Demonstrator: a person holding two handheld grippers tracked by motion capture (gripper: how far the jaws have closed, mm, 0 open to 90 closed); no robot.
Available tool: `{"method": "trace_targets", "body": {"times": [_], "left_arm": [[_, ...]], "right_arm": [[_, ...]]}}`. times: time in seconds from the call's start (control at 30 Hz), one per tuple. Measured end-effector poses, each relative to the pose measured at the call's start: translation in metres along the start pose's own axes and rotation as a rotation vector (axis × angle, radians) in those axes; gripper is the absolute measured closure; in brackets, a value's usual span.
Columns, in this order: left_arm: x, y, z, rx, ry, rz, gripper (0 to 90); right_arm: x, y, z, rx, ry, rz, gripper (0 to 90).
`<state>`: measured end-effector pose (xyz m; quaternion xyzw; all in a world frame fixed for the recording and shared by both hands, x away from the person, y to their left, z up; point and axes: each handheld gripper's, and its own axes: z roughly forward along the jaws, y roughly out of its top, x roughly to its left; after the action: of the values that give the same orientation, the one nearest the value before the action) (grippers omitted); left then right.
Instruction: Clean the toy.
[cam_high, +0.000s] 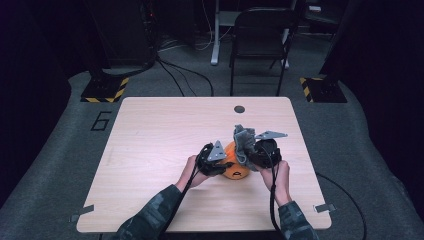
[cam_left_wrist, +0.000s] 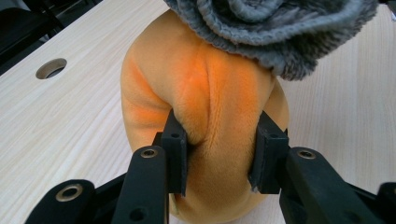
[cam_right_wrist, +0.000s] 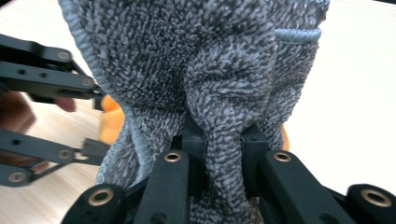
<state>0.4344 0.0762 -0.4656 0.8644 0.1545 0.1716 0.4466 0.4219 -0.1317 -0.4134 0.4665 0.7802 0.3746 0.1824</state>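
An orange plush toy (cam_high: 234, 167) (cam_left_wrist: 205, 93) sits near the table's front middle. My left gripper (cam_high: 218, 161) (cam_left_wrist: 219, 147) is shut on it, the pads pressing into its soft body from both sides. A grey knitted cloth (cam_high: 243, 141) (cam_left_wrist: 275, 28) (cam_right_wrist: 196, 70) drapes over the toy's top. My right gripper (cam_high: 257, 154) (cam_right_wrist: 223, 154) is shut on a bunched fold of that cloth, just right of the toy. In the right gripper view the left gripper (cam_right_wrist: 95, 119) shows at the left, with orange plush (cam_right_wrist: 112, 119) behind the cloth.
A light wooden table (cam_high: 160, 145) has a round cable hole (cam_high: 239, 109) near its far edge (cam_left_wrist: 51, 68). Beyond the table stand a black chair (cam_high: 260, 35) and floor cables. Two yellow-and-black striped bases flank the far corners.
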Motion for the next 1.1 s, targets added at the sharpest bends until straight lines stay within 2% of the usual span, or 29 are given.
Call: {"method": "trace_targets", "body": {"times": [0.03,0.1,0.17,0.23,0.27,0.33,0.37,0.4,0.43,0.5,0.57,0.6,0.63,0.7,0.77,0.83,0.87,0.93,1.0,1.1], "left_arm": [[-0.001,0.000,0.001,-0.001,-0.001,-0.002,63.9],[0.000,0.001,0.002,-0.003,0.002,0.001,64.0],[0.001,0.001,0.002,-0.005,-0.001,-0.004,64.0],[0.001,0.000,0.003,-0.013,-0.002,-0.013,63.9],[0.002,0.000,0.003,-0.012,-0.004,-0.015,63.9],[0.003,0.000,0.003,-0.017,-0.004,-0.024,63.8],[0.004,0.000,0.003,-0.020,-0.006,-0.025,63.7],[0.004,-0.001,0.003,-0.021,-0.011,-0.036,63.7],[0.004,-0.001,0.003,-0.025,-0.014,-0.040,63.6],[0.003,-0.001,0.004,-0.029,-0.018,-0.038,63.6],[0.002,-0.001,0.003,-0.024,-0.005,-0.019,63.7],[0.002,-0.001,0.004,-0.016,-0.005,-0.015,63.9],[0.003,-0.002,0.004,-0.018,0.003,-0.015,64.4],[0.002,-0.003,0.004,-0.021,-0.001,-0.026,64.8],[0.002,-0.003,0.004,-0.021,-0.002,-0.020,64.8],[0.002,-0.003,0.005,-0.022,0.002,-0.021,64.7],[0.002,-0.003,0.005,-0.024,0.001,-0.024,64.6],[0.002,-0.003,0.005,-0.025,0.002,-0.029,64.3],[0.003,-0.003,0.005,-0.025,0.001,-0.030,64.2],[0.004,-0.003,0.004,-0.023,-0.001,-0.032,64.1]], "right_arm": [[-0.002,-0.001,0.000,0.005,-0.006,0.011,77.5],[-0.008,-0.002,0.000,0.005,-0.038,-0.005,77.5],[-0.015,-0.004,0.000,0.009,-0.060,0.016,77.4],[-0.021,-0.006,-0.001,0.017,-0.117,0.017,77.2],[-0.025,-0.007,-0.002,0.016,-0.119,0.029,77.0],[-0.030,-0.005,-0.008,-0.016,-0.070,0.074,76.8],[-0.029,-0.003,-0.013,-0.034,-0.054,0.064,76.8],[-0.025,-0.001,-0.016,-0.048,-0.037,0.069,76.8],[-0.016,0.004,-0.020,-0.070,0.004,0.070,76.9],[0.002,0.009,-0.019,-0.079,0.054,0.037,76.8],[0.019,0.009,-0.009,-0.045,0.058,-0.013,76.9],[0.022,0.007,-0.003,-0.028,0.029,-0.044,77.0],[0.021,0.005,0.002,-0.020,-0.002,-0.054,77.2],[0.010,0.003,0.003,-0.011,-0.003,-0.025,77.3],[-0.001,0.001,-0.002,-0.019,-0.087,-0.027,77.3],[-0.015,-0.003,-0.003,-0.016,-0.102,0.020,77.2],[-0.021,-0.005,-0.003,-0.009,-0.125,0.025,77.2],[-0.031,-0.009,-0.002,-0.005,-0.121,0.059,77.0],[-0.035,-0.010,-0.005,-0.011,-0.113,0.072,76.8],[-0.026,-0.003,-0.016,-0.060,-0.066,0.056,76.6]]}}
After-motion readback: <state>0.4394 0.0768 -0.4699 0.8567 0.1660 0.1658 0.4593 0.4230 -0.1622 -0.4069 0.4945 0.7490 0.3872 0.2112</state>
